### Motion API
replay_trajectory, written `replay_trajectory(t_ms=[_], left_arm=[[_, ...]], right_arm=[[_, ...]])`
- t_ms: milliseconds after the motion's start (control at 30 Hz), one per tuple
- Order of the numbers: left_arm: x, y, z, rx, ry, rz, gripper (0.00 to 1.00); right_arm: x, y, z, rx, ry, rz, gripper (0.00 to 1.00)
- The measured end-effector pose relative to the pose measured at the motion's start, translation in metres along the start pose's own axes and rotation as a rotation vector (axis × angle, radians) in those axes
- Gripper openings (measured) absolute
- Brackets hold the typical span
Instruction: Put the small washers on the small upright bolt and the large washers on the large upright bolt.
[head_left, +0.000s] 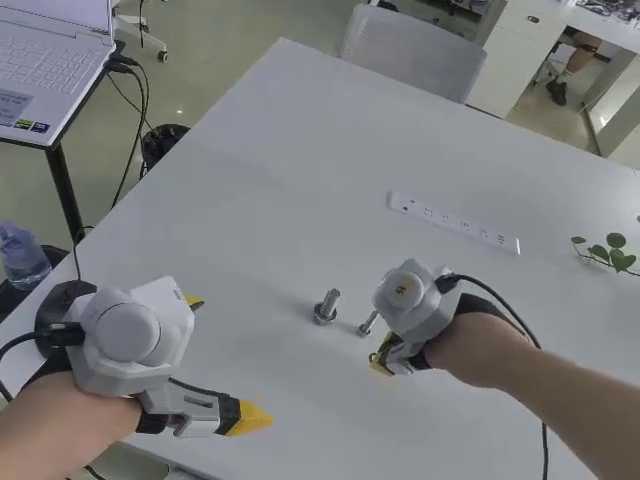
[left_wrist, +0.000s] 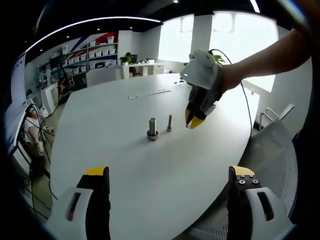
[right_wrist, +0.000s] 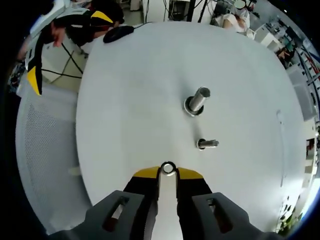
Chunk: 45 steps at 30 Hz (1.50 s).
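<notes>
A washer (right_wrist: 168, 168) is pinched between the nearly closed jaws of the right gripper (right_wrist: 168, 175), which is held low over the table (head_left: 300, 180) near its front edge, just beside the small bolt (head_left: 368, 322). The large bolt (head_left: 327, 306) is stood upright next to the small one. The left gripper (left_wrist: 169, 174) is held wide open and empty at the table's near edge.

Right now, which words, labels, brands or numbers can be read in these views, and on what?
No text is legible anywhere.
Small coloured stickers on the open white laptop: too blurred to read.
Long white power strip: markings too small.
Red and blue wall graphics: blurred.
</notes>
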<state>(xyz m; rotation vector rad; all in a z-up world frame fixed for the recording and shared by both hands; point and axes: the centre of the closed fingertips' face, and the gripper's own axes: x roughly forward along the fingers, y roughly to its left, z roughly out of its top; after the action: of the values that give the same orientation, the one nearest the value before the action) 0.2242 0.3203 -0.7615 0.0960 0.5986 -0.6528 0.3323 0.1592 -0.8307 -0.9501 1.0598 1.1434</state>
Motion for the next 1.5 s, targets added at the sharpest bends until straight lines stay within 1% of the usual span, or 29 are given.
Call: replay_trajectory(t_ms=[133,233,467,533,633,700,900,1100,1500], left_arm=[[0.001,-0.002,-0.003,-0.004,0.012,-0.013,1.0],[0.001,-0.002,-0.004,0.002,0.013,-0.009,1.0],[0.003,-0.004,-0.008,0.001,0.029,-0.016,0.98],[0.003,-0.004,-0.007,0.003,0.026,-0.013,0.98],[0.003,-0.005,-0.004,-0.009,0.01,-0.016,0.98],[0.003,-0.005,-0.002,-0.008,0.008,-0.015,0.98],[0.003,-0.003,-0.003,-0.006,0.021,-0.017,0.96],[0.005,-0.004,-0.006,-0.009,0.035,-0.023,0.95],[0.007,-0.001,-0.006,-0.01,0.036,-0.019,0.92]], right_arm=[[-0.001,-0.005,-0.002,0.003,0.003,-0.006,0.13],[-0.002,-0.007,0.0,0.0,0.001,-0.01,0.13],[-0.006,-0.025,0.01,-0.002,-0.009,-0.032,0.13],[-0.007,-0.029,0.011,0.002,-0.009,-0.033,0.13],[-0.009,-0.034,0.013,0.0,-0.01,-0.039,0.13],[-0.009,-0.038,0.015,0.002,-0.013,-0.04,0.13],[-0.008,-0.046,0.021,0.001,-0.019,-0.046,0.13],[-0.009,-0.054,0.027,-0.001,-0.026,-0.051,0.13],[-0.003,-0.054,0.034,-0.016,-0.024,-0.042,0.13]])
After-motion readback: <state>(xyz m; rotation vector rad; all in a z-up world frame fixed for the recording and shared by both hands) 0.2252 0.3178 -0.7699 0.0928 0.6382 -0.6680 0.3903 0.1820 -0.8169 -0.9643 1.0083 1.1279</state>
